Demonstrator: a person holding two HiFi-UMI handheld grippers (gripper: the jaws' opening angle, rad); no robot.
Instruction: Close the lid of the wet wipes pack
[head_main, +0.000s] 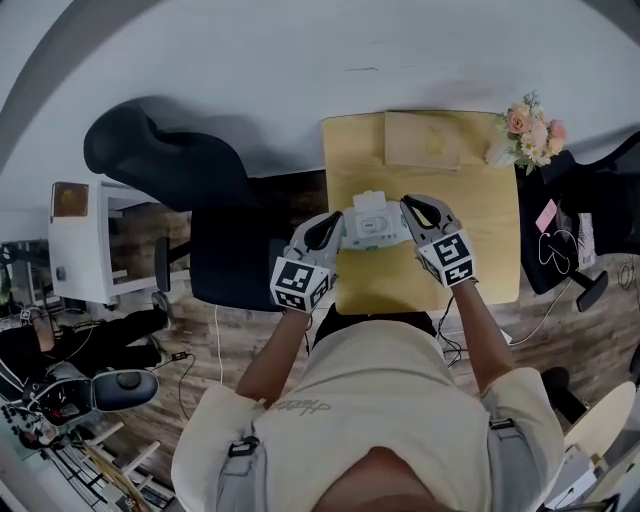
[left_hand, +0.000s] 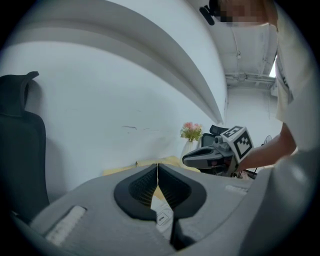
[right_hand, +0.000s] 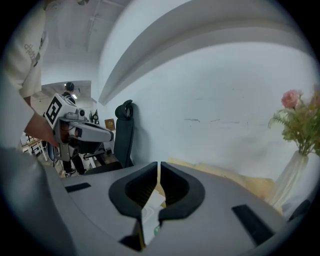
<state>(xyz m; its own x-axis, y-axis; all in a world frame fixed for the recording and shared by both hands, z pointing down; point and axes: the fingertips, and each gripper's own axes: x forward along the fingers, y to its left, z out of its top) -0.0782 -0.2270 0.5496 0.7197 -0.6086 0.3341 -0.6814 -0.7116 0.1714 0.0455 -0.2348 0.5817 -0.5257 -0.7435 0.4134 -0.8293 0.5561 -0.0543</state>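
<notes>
The white wet wipes pack (head_main: 374, 226) lies on the small wooden table (head_main: 480, 230), between my two grippers. Its white lid (head_main: 369, 203) looks raised at the far side of the pack. My left gripper (head_main: 335, 228) grips the pack's left end. In the left gripper view its jaws (left_hand: 158, 175) meet at the tips, with the pack's edge (left_hand: 162, 216) and an "OPEN" label pinched below. My right gripper (head_main: 412, 211) holds the right end, and its jaws (right_hand: 159, 172) are closed over the pack's edge (right_hand: 149, 216).
A flat tan box (head_main: 423, 138) and a vase of pink flowers (head_main: 530, 130) stand at the table's back. A black office chair (head_main: 170, 152) is to the left, another dark chair (head_main: 590, 200) to the right, and a white cabinet (head_main: 85, 240) at far left.
</notes>
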